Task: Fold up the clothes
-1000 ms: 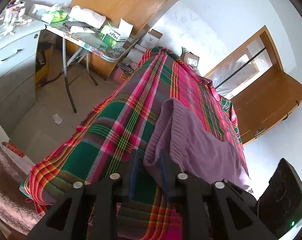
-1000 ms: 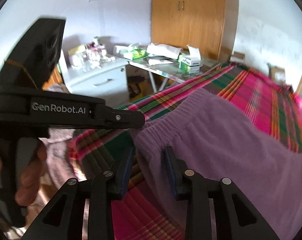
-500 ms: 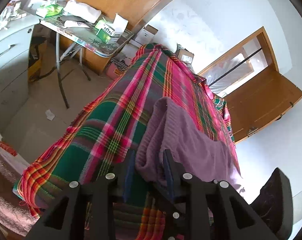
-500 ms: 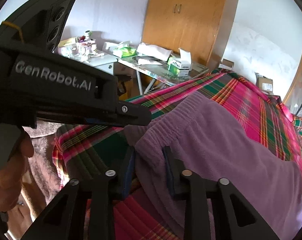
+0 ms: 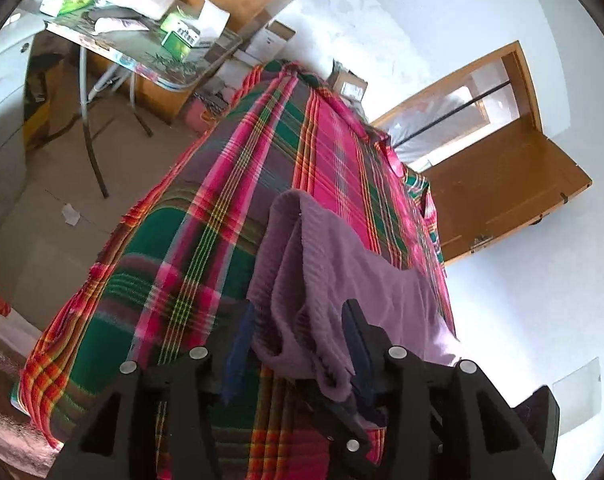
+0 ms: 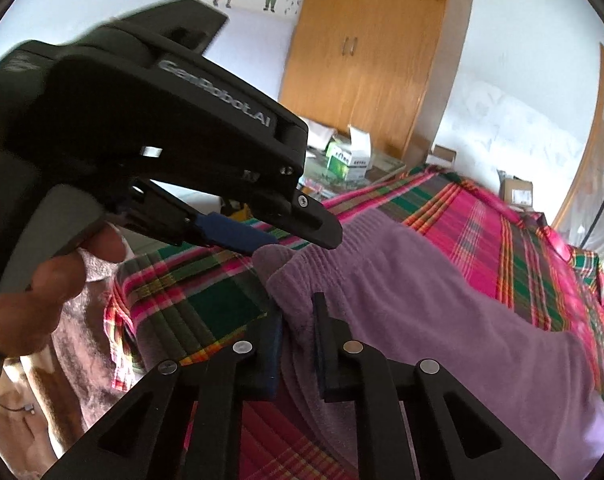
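1. Purple garment (image 5: 333, 256): lies on the plaid-covered bed (image 5: 206, 248), its near edge lifted.
2. My left tool (image 5: 298, 340): clamped on that edge.
3. My right tool (image 6: 298, 344): pinches the same edge alongside.

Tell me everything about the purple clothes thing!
The purple garment is soft and fuzzy, like fleece, with a ribbed band along one edge. It lies spread on the plaid bed cover, bunched up at the near end. The left tool has a fold of it between its fingers, and the right tool is closed on its edge beside the band.
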`<state>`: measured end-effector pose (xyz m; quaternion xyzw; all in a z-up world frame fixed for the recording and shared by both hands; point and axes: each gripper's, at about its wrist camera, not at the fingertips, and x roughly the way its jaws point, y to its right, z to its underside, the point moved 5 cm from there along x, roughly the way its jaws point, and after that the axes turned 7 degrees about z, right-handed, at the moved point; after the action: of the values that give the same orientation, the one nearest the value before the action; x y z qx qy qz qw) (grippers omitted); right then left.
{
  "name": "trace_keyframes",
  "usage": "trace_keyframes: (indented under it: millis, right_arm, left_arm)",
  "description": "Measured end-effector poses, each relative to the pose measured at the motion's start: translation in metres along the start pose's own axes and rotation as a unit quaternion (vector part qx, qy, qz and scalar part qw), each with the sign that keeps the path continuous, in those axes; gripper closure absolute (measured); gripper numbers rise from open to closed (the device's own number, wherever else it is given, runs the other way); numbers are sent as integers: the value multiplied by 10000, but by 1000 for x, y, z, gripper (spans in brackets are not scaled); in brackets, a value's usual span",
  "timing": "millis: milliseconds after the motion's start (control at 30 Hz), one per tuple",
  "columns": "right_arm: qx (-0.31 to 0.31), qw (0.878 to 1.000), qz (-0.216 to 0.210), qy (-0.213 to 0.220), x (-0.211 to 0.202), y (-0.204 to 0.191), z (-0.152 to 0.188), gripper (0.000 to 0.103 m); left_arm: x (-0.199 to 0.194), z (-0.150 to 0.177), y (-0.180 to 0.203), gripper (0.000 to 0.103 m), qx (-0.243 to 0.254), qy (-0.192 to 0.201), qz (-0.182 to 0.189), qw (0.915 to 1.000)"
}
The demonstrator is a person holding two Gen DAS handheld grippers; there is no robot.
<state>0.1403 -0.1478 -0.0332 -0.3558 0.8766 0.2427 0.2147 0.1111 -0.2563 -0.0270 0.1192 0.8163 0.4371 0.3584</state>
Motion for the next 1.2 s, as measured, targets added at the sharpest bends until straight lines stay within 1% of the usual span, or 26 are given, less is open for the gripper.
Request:
trace_keyframes:
  millis: [133, 300, 400, 567, 633, 700, 733, 867, 900, 967, 1200]
  right_arm:
    - [75, 9999, -63, 98, -4, 4, -1, 90]
    - [233, 9995, -90, 197, -6, 13, -3, 91]
    - [281, 9991, -108, 293, -9, 17, -6, 91]
    - [275, 9988, -205, 358, -16, 20, -3, 91]
    - [276, 9987, -218, 381, -17, 22, -3, 91]
    - [281, 9986, -225, 386, -17, 24, -3, 91]
    - [283, 9986, -231, 382, -16, 24, -3, 91]
    - [336, 9985, -312, 294, -12, 27, -1, 91]
    - [360, 9984, -335, 270, -10, 28, 0, 91]
    - [378, 9983, -355, 269, -10, 29, 0, 91]
    - [461, 9976, -381, 337, -12, 28, -1, 91]
  left_arm:
    - [8, -3, -5, 55, -230, -233, 45, 9995]
    - [16, -6, -8, 52, -476, -390, 104, 9981]
    - [19, -9, -6, 50, -541, -446, 220, 9973]
    - [31, -15, -4, 50, -568, -613, 232, 9962]
    - [37, -16, -4, 50, -606, -679, 314, 9954]
    - [43, -17, -3, 53, -647, -742, 407, 9943]
    - [45, -17, -1, 58, -620, -778, 422, 9941]
    - [52, -15, 1, 72, -528, -856, 335, 9944]
    - [52, -15, 0, 73, -522, -844, 313, 9946]
    - [51, -16, 0, 80, -530, -807, 299, 9949]
    - [48, -18, 12, 83, -330, -672, 190, 9970]
